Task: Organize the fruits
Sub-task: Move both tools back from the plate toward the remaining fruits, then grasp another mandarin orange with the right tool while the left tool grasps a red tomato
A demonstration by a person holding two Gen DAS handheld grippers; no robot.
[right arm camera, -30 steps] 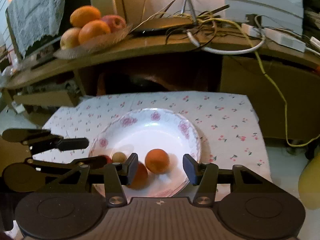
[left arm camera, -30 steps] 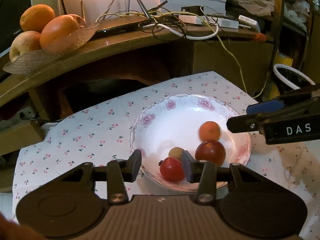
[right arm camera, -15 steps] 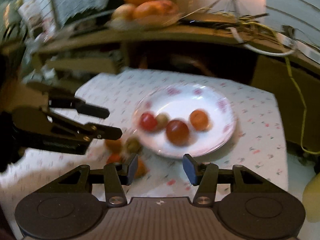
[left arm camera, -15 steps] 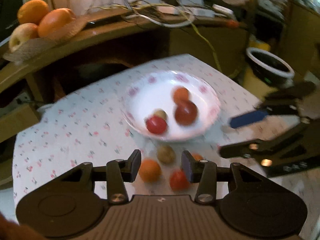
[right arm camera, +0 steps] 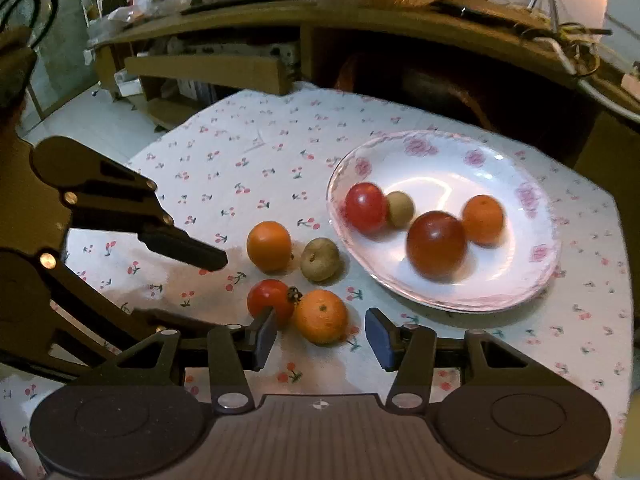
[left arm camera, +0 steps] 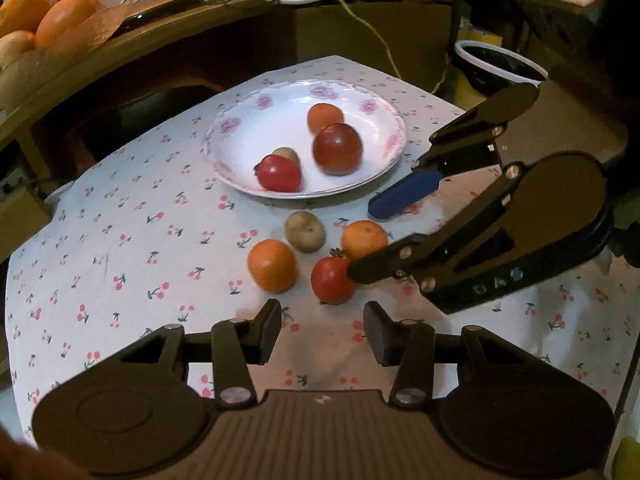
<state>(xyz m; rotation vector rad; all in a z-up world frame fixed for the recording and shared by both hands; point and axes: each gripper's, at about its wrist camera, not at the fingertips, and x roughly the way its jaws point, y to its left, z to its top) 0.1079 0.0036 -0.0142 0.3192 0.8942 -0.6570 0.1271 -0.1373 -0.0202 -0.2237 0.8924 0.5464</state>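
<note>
Four fruits lie loose on the cherry-print tablecloth that covers the small table, and four more sit in the flowered plate toward its far edge. From left to right across the cloth, in the left wrist view: an orange, a brownish kiwi-like fruit just behind it, a red tomato nearest the near edge, and a second orange touching or almost touching it. In the plate, left to right, rest a red tomato, a small brown fruit tucked behind it, a large dark-red fruit and an orange one at the back.

The left gripper hangs over the near cloth with fingers spread and nothing between them, the loose tomato just ahead. The right gripper comes in from the right, fingers likewise apart and empty; its second orange lies just ahead of the gap, the tomato by its left finger.

By this showing the sorting is about half done: four fruits plated, four still to gather, assuming the plate is their destination.
</note>
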